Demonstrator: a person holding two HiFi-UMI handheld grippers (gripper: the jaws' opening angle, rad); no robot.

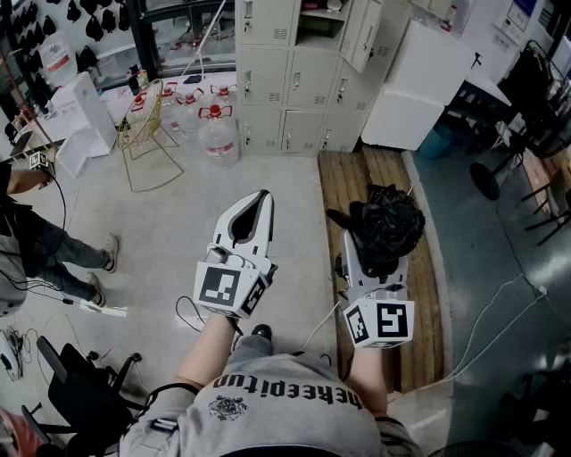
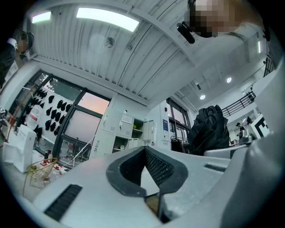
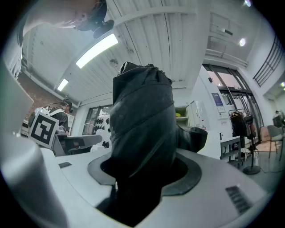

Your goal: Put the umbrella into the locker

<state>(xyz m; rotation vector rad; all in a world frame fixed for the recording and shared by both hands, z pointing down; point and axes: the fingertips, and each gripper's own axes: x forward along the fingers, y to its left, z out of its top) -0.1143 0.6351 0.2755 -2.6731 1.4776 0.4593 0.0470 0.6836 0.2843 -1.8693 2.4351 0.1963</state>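
- Black crumpled fabric marks the umbrella in the head view. It is folded into a short bundle and stands up out of the right gripper, above a wooden platform. It is well apart from the lockers ahead, where one open locker in the top row has its door swung aside. The left gripper hangs beside it over the pale floor, its jaws drawn together.
- Left gripper view: the left gripper has its ribbed pads meeting at the far tips, with nothing between them. The umbrella rises at the right, and the lockers stand far off.
- Right gripper view: the umbrella fills the whole gap of the right gripper. The jaws stand wide but press on both sides of the bundle. A loose flap juts out to the right.
- Handling, as a judgement: the bundle looks light, with soft, slick cloth wrapped over a stiff core of ribs and shaft. The cloth will give under the pads and could slide, so the safest hold is low on the thick middle, where the core backs the fabric, as it is now. The flap may catch on the locker's edge as the umbrella goes in.
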